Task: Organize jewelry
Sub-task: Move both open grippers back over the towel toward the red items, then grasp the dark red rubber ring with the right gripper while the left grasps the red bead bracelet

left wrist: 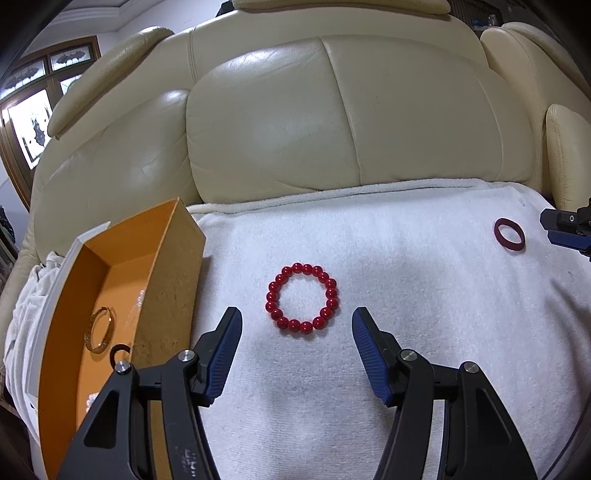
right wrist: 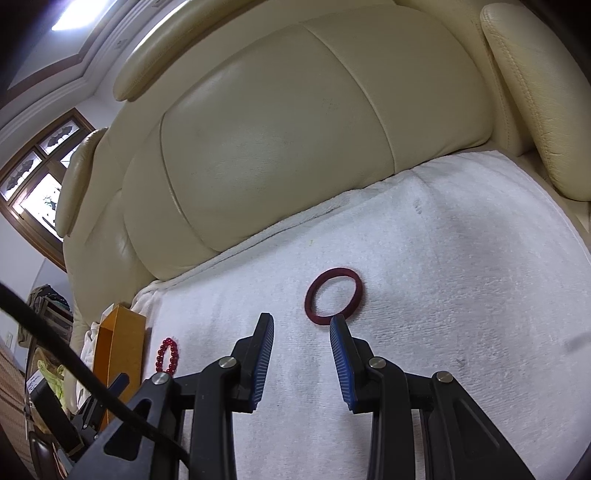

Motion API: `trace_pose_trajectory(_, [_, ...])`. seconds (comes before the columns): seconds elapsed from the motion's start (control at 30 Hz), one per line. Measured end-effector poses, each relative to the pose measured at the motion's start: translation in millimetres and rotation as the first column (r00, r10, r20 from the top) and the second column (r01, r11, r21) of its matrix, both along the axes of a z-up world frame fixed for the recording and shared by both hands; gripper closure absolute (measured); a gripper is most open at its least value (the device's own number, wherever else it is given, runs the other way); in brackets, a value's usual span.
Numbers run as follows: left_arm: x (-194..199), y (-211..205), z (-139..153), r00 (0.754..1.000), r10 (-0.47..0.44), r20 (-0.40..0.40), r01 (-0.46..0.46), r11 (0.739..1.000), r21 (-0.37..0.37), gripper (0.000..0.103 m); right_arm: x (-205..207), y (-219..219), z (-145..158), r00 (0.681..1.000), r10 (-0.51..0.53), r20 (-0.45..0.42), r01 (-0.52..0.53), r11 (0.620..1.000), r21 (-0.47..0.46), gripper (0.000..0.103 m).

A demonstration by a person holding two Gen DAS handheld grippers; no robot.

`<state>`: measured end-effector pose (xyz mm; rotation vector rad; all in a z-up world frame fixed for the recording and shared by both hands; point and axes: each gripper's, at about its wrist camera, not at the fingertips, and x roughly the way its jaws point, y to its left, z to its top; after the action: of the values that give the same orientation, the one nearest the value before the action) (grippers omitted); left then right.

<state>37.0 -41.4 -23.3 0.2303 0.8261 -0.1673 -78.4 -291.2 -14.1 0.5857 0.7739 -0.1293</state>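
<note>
No readable writing. Left gripper [left wrist: 297, 318] open by red bead bracelet [left wrist: 301, 299]; right gripper [right wrist: 301, 322] open at maroon bangle [right wrist: 334, 291], mid-towel [right wrist: 461, 280].

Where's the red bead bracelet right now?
The red bead bracelet lies flat on the white towel, just ahead of the open left tongs, with the orange box to its left.

Even, soft indoor light is filling both views, with daylight blowing out the window [left wrist: 31, 122] at the left. A ceiling light [right wrist: 79, 14] is glaring white, and sheen is streaking the leather sofa back [left wrist: 288, 110]. Grey shadows are pooling on the white towel [right wrist: 443, 277] (softest near the fingers). Fisheye bending is curving the edges, and corners are fading to black.
</note>
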Motion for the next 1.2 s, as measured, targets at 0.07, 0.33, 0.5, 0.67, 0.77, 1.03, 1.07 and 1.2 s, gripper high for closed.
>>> trace_pose_trajectory(0.07, [3.8, 2.5, -2.5, 1.000, -0.006, -0.024, 0.006, 1.000, -0.015, 0.040, 0.8, -3.5, -2.0, 1.000, -0.007, -0.003, 0.007, 1.000, -0.001, 0.069])
trace_pose_trajectory(0.33, [20.1, 22.8, -12.7, 0.994, 0.013, -0.106, -0.023, 0.996, -0.092, 0.040, 12.0, -26.2, -19.5, 0.998, -0.059, -0.037, 0.059, 0.998, -0.002, 0.069])
trace_pose_trajectory(0.5, [21.8, 34.8, -15.9, 0.992, -0.005, -0.126, -0.016, 0.987, -0.160, 0.040, 31.1, -24.7, -26.9, 0.995, -0.075, -0.063, 0.072, 0.996, -0.058, 0.069])
trace_pose_trajectory(0.67, [28.9, 42.7, -20.1, 0.990, -0.008, -0.144, -0.025, 0.974, -0.225, 0.040, 51.8, -8.3, -38.7, 0.991, -0.078, -0.111, 0.057, 0.982, -0.180, 0.072])
trace_pose_trajectory(0.77, [37.0, 43.4, -24.1, 0.985, -0.017, -0.173, -0.032, 0.960, -0.277, 0.040, 56.7, 4.9, -39.1, 0.990, -0.068, -0.122, 0.031, 0.959, -0.281, 0.092])
trace_pose_trajectory(1.03, [51.2, 42.4, -29.1, 0.982, 0.019, -0.190, -0.085, 0.934, -0.346, 0.040, 40.7, 3.9, -34.8, 0.995, -0.029, -0.092, 0.007, 0.974, -0.226, 0.094])
trace_pose_trajectory(1.07, [53.2, 41.1, -30.1, 0.982, 0.020, -0.186, -0.085, 0.932, -0.352, 0.040, 38.2, 3.7, -33.6, 0.996, -0.026, -0.089, 0.006, 0.976, -0.219, 0.094])
trace_pose_trajectory(1.2, [59.8, 39.1, -32.8, 0.984, 0.024, -0.175, -0.088, 0.924, -0.372, 0.063, 27.4, 4.8, -32.3, 0.996, -0.005, -0.087, -0.012, 0.982, -0.190, 0.094])
